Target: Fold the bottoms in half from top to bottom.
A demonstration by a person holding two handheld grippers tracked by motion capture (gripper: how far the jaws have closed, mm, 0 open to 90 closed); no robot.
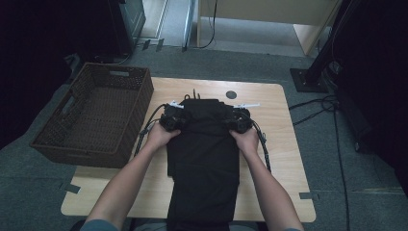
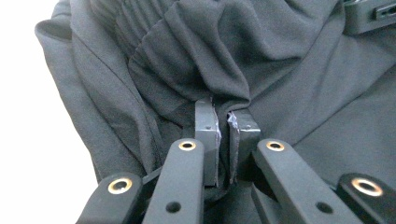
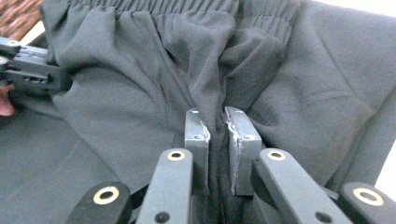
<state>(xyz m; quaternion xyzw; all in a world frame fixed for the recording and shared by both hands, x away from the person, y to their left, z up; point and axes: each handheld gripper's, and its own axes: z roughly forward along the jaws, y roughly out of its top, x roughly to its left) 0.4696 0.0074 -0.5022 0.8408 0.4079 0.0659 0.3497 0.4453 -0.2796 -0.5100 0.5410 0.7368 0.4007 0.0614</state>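
A black garment (image 1: 204,154) with a gathered elastic waistband (image 3: 154,7) lies lengthwise down the middle of the wooden table (image 1: 284,144) and hangs over its near edge. My left gripper (image 1: 172,120) is at the garment's far left part, shut on a bunched fold of the black cloth (image 2: 223,100). My right gripper (image 1: 239,123) mirrors it on the far right side, its pads clamped on another pinch of the cloth (image 3: 215,102). Both hands rest low on the fabric.
A brown woven basket (image 1: 96,113) stands at the table's left edge, hanging partly off it. A small dark round spot (image 1: 231,95) marks the table's far side. Cables (image 1: 317,108) trail over the grey floor at the right, near a black stand base (image 1: 308,79).
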